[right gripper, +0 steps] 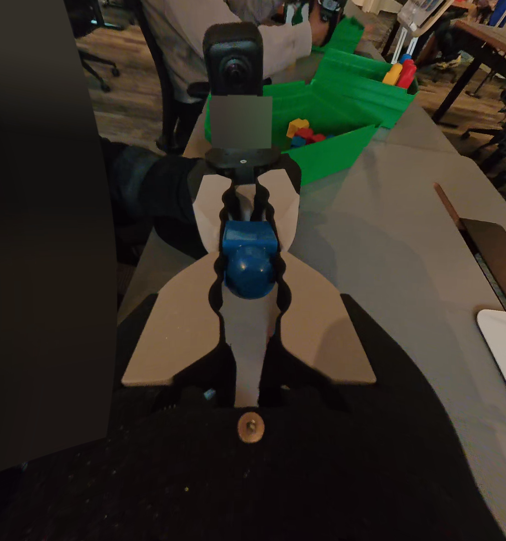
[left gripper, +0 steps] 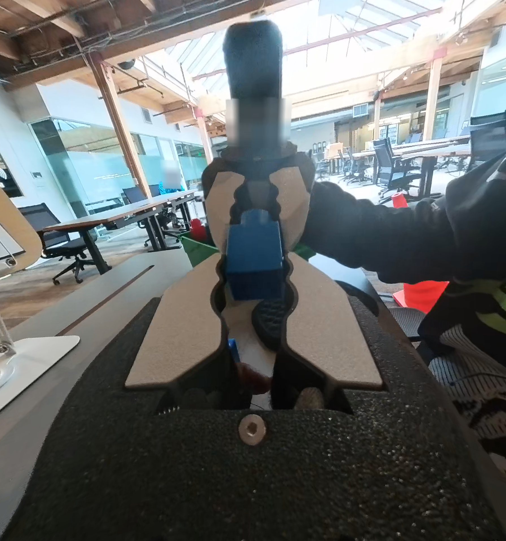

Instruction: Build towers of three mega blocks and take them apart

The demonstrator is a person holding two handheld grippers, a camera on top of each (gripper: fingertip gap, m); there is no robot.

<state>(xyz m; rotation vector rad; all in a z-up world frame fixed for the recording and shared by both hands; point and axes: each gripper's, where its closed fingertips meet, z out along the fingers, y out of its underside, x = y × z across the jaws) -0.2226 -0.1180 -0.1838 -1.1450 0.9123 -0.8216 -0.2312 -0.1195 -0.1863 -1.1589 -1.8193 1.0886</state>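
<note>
Between the two hand-held grippers, one blue plastic mega block (left gripper: pixel 254 257) is held above the grey tabletop (right gripper: pixel 392 263), its rounded stud turned toward the right wrist camera. The left gripper (left gripper: pixel 254 275) is pinched on the block's square body, and the right gripper (right gripper: pixel 249 263) is pinched on the stud end; each faces the other. Behind, two green plastic bins (right gripper: pixel 333 158) are seen: a heap of yellow, red and blue blocks (right gripper: pixel 303 134) lies in the nearer one, too jumbled to be counted, and three upright pieces (right gripper: pixel 399 71) in the farther.
</note>
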